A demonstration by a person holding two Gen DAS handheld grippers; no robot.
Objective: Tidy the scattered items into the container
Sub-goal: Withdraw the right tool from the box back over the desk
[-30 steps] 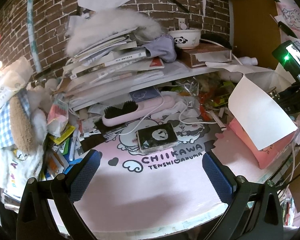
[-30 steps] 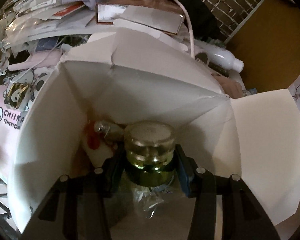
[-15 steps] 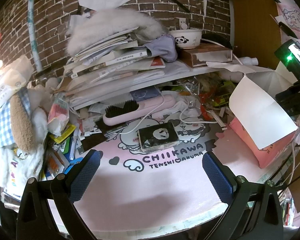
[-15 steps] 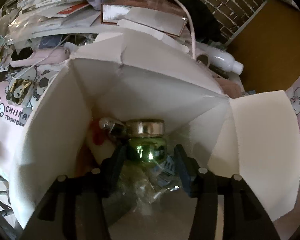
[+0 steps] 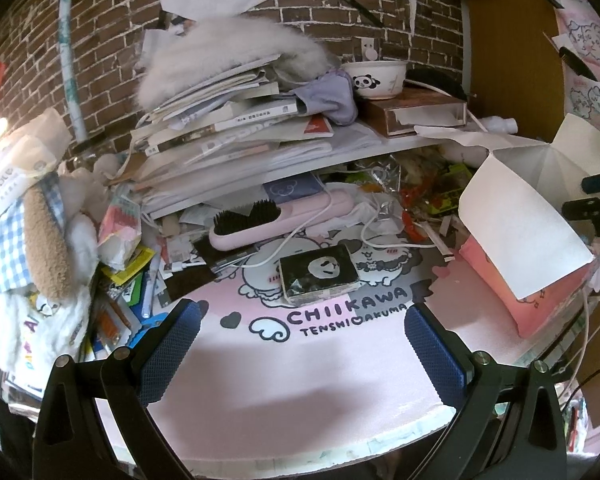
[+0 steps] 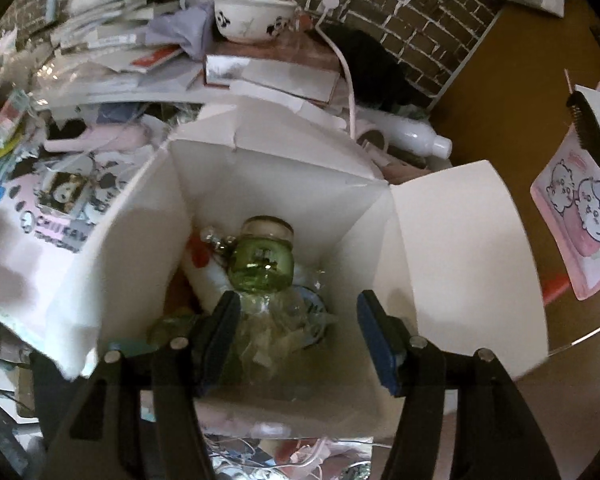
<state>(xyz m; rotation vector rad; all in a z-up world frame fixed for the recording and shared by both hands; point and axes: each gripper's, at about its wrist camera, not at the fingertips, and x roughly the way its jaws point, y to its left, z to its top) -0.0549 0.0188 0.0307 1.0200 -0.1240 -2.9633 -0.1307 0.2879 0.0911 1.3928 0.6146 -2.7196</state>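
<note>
1. A jar (image 6: pixel 260 264) is lying in the box (image 6: pixel 452 248), among wrappers (image 6: pixel 284 320)
2. A packet (image 5: pixel 318 274) is sitting on the mat (image 5: pixel 300 380), left of the box (image 5: pixel 516 236)
3. A brush (image 5: pixel 260 220) is lying behind the packet
4. A bowl (image 5: pixel 376 78) is resting on the shelf (image 5: pixel 380 148) behind
</note>
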